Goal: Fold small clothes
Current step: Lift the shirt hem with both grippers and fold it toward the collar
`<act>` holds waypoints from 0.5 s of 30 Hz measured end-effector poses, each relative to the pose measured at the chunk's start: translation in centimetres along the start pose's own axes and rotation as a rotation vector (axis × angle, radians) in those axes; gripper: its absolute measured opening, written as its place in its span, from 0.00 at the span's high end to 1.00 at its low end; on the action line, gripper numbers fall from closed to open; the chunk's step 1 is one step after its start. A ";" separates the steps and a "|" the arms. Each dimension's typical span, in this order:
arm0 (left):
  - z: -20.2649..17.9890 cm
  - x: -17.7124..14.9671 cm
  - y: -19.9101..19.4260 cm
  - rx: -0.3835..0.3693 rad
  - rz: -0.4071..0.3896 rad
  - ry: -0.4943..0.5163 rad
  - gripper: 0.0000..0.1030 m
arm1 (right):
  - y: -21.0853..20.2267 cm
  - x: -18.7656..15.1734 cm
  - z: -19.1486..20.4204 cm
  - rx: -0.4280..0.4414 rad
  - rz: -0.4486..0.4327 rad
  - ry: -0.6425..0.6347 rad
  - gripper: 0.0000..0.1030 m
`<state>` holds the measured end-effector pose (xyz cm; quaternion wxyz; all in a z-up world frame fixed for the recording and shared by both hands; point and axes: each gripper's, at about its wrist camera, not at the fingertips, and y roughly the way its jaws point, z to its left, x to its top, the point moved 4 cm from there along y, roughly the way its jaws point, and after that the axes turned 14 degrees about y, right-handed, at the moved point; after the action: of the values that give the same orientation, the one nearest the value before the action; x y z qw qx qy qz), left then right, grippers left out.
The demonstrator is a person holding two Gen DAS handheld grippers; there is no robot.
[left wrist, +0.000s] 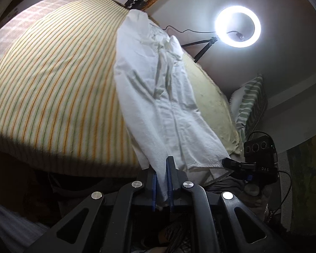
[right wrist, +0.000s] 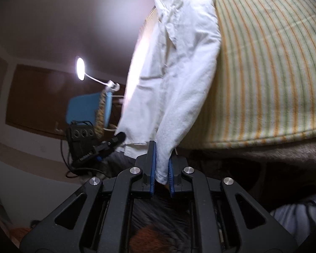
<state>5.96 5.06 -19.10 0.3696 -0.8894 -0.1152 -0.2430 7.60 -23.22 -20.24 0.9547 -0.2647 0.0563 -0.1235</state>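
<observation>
A small white garment (left wrist: 158,88) lies stretched lengthwise across the striped bed cover (left wrist: 52,80). My left gripper (left wrist: 162,164) is shut on the garment's near corner, with white cloth pinched between its blue pads. In the left wrist view the right gripper (left wrist: 240,164) shows at the garment's other near corner. In the right wrist view the same garment (right wrist: 174,63) hangs toward me, and my right gripper (right wrist: 162,151) is shut on a fold of its near edge. The left gripper (right wrist: 109,145) shows there beside the hem.
A lit ring light (left wrist: 238,26) on a stand rises behind the bed. A green striped pillow (left wrist: 250,99) rests at the bed's right end. A lamp (right wrist: 80,68) and a blue chair (right wrist: 84,107) stand to the left in the right wrist view.
</observation>
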 end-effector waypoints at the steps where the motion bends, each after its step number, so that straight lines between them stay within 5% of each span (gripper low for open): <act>1: -0.2 0.5 -0.1 -0.003 -0.004 0.003 0.95 | -0.1 0.2 0.5 0.004 -0.009 -0.009 0.89; 15: -0.4 9.5 0.5 -0.006 -0.069 0.024 0.95 | -2.0 7.5 4.3 0.051 -0.127 -0.013 0.90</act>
<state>14.09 4.62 -14.24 0.3596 -0.8831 -0.1406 -0.2666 15.18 -24.72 -15.87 0.9518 -0.2440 0.0301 -0.1833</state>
